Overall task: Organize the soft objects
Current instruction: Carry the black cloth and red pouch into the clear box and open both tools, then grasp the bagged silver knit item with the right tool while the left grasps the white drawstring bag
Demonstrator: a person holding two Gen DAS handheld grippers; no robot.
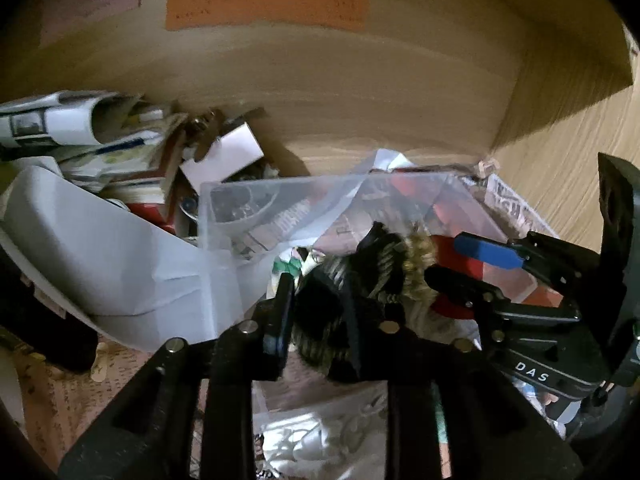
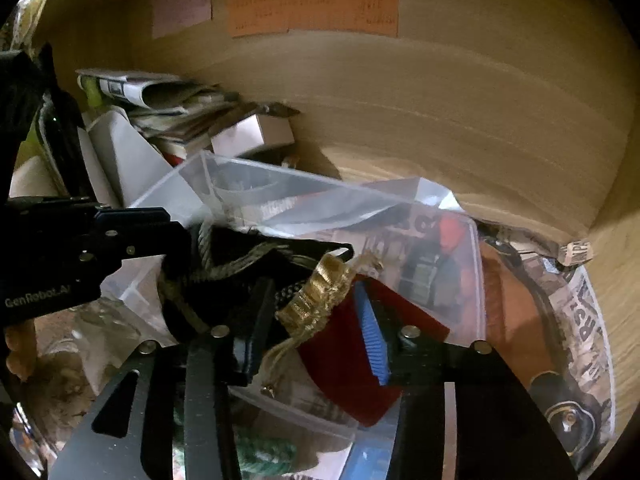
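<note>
My left gripper (image 1: 320, 320) is shut on a black cloth pouch with gold braid (image 1: 372, 276), held over a clear plastic box (image 1: 256, 196). My right gripper (image 2: 316, 340) holds the same bundle from the other side, its fingers closed on a dark red velvet pouch with gold trim (image 2: 348, 372) joined to the black cloth (image 2: 224, 256). The right gripper shows in the left wrist view (image 1: 472, 264), and the left gripper shows in the right wrist view (image 2: 132, 224). Both sit inside a wooden cabinet.
The clear box (image 2: 448, 240) stands on newspaper (image 2: 588, 320). Stacked papers and a white box (image 1: 224, 156) fill the back left. A white plastic piece (image 1: 92, 248) leans at the left. The wooden back wall (image 1: 360, 80) carries coloured notes (image 1: 264, 0). A crumpled bag (image 1: 320, 432) lies below.
</note>
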